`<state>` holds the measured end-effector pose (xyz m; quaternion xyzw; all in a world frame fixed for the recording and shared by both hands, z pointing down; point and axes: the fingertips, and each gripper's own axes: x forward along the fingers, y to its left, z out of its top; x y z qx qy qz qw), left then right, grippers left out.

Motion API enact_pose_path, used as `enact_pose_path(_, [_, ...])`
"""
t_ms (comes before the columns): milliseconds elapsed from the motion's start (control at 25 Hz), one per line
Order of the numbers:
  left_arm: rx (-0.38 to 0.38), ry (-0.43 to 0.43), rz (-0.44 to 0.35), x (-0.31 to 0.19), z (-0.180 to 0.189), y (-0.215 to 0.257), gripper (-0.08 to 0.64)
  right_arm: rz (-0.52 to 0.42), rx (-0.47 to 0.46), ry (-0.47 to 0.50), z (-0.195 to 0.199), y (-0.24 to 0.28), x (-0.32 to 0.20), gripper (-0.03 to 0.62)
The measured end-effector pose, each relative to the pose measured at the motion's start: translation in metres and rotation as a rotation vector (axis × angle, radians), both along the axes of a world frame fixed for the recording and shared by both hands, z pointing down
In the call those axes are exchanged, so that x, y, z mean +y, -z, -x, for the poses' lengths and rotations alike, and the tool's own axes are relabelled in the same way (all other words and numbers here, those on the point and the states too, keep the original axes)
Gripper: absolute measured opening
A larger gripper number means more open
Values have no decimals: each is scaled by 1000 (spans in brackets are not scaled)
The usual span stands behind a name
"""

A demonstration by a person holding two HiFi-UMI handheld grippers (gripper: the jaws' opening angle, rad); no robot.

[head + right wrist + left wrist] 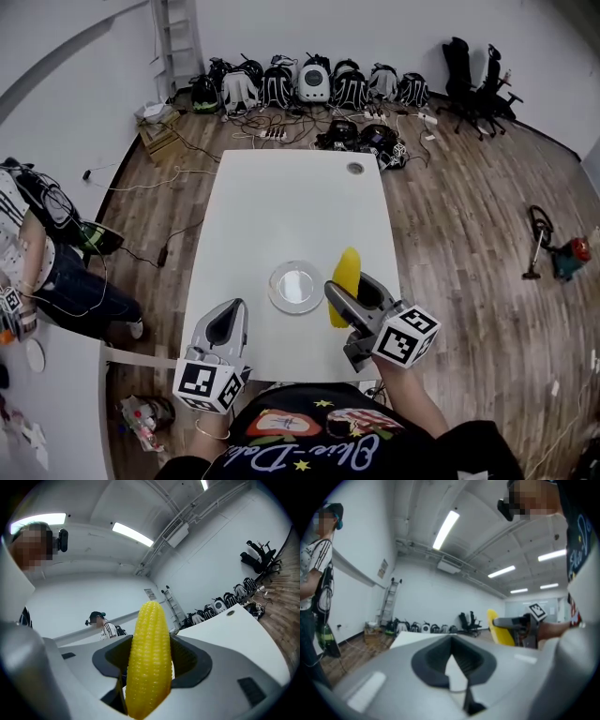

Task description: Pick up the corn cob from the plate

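Corn cob (149,658) clamped between the jaws of the right gripper (150,667) — yellow, tip poking out past the jaws and angled upward toward the ceiling. In the head view the cob (344,281) sits in the right gripper (354,292) just right of the plate (277,292), not touching it, over the right side of the white table (291,206). Plate is bare, round, near the table's front middle. Left gripper (232,309) hangs over the front left part of the table, well apart from the plate — its own view shows the jaws (454,665) closed down to a narrow point with nothing between them, only tabletop showing through the gap in the pads. That view also catches the cob (499,627) held up off the table. Row of backpacks (309,84) along the far wall, office chairs (478,75) at far right, person in a striped shirt (37,253) standing at left.
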<state>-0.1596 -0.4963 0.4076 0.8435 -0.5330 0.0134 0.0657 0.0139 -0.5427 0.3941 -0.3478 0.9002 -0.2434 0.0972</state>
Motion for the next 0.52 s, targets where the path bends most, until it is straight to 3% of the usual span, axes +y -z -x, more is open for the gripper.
enact_pose_path(520, [8, 7, -21, -10, 9, 4, 3, -12, -18, -13, 13, 17, -11, 233])
